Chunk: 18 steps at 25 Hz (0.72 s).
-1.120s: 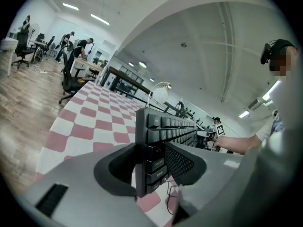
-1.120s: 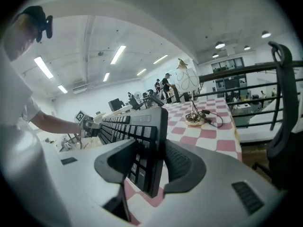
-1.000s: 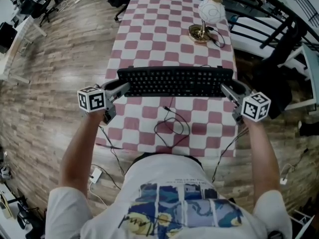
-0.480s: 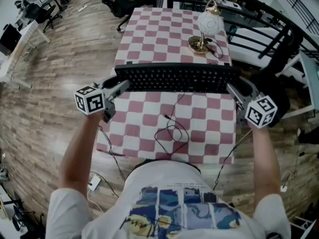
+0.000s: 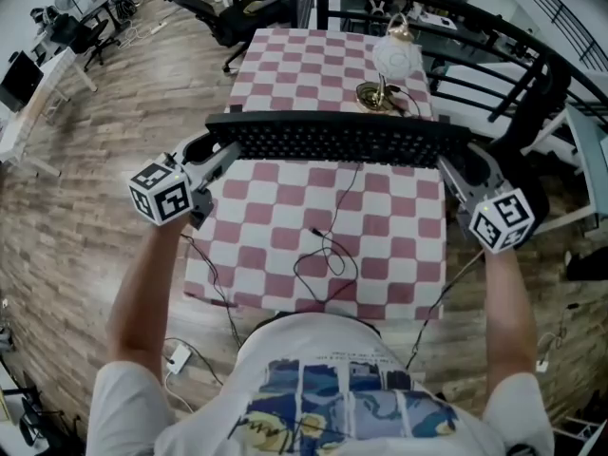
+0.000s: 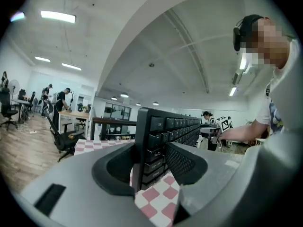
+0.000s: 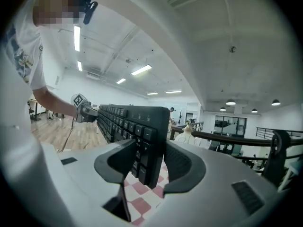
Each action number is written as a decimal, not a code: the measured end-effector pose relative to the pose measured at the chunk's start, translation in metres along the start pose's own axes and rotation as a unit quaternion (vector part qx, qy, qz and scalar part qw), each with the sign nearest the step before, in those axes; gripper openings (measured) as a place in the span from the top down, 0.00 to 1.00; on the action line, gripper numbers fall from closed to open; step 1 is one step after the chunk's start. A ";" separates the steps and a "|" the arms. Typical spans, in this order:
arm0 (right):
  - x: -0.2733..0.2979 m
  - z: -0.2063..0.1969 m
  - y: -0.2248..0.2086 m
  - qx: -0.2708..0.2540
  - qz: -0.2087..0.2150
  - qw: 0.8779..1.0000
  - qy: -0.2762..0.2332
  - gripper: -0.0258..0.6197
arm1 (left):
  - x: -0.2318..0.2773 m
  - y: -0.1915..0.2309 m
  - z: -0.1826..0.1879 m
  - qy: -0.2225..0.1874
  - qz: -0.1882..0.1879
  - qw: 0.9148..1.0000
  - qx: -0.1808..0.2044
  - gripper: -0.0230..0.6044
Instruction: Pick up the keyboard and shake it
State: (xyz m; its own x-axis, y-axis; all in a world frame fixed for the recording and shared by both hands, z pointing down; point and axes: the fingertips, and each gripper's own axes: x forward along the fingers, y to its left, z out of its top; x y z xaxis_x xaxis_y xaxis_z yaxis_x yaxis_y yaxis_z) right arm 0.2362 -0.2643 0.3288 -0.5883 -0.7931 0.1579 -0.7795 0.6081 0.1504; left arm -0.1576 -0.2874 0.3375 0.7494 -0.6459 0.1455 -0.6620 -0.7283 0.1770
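A black keyboard (image 5: pixel 337 141) hangs in the air above the checkered table (image 5: pixel 275 255), tilted with its keys facing away from me. My left gripper (image 5: pixel 226 157) clamps its left end and my right gripper (image 5: pixel 454 166) its right end. In the left gripper view the keyboard (image 6: pixel 161 131) stands on edge between the jaws of the left gripper (image 6: pixel 152 157); those jaws are opening, with the pads still against it. The right gripper view shows the keyboard's other end (image 7: pixel 142 126) pinched inside the right gripper (image 7: pixel 147 162). A black cable (image 5: pixel 328 245) trails from the keyboard onto the cloth.
A gold-based lamp with a white globe (image 5: pixel 392 60) stands on the table's far right, just beyond the keyboard. Office chairs (image 5: pixel 237 8) sit behind the table. A dark railing (image 5: pixel 532 55) runs along the right. Wooden floor lies at the left.
Both grippers have raised the keyboard off the table and carried it away from me. It has tipped more on edge, and its cable is pulled up with it.
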 end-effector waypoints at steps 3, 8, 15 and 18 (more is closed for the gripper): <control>-0.005 0.026 -0.002 -0.034 -0.011 0.999 -0.021 0.68 | -0.004 -0.006 0.022 -0.020 0.003 0.999 0.027 0.65; -0.013 0.058 -0.005 -0.080 -0.027 0.995 -0.045 0.68 | -0.008 -0.014 0.048 -0.042 0.003 0.997 0.066 0.65; -0.020 0.085 -0.003 -0.133 -0.058 0.987 -0.065 0.68 | -0.017 -0.021 0.078 -0.065 0.015 0.990 0.128 0.65; -0.022 0.084 -0.003 -0.157 -0.075 0.983 -0.056 0.68 | -0.018 -0.022 0.087 -0.073 0.026 0.985 0.157 0.65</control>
State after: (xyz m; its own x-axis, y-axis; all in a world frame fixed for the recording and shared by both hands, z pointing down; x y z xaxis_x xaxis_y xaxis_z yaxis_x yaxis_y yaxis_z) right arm 0.2332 -0.2511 0.2427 -0.5058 -0.8626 0.0057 -0.7646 0.4514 0.4601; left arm -0.1574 -0.2794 0.2460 0.7206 -0.6933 0.0013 -0.6864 -0.7137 -0.1394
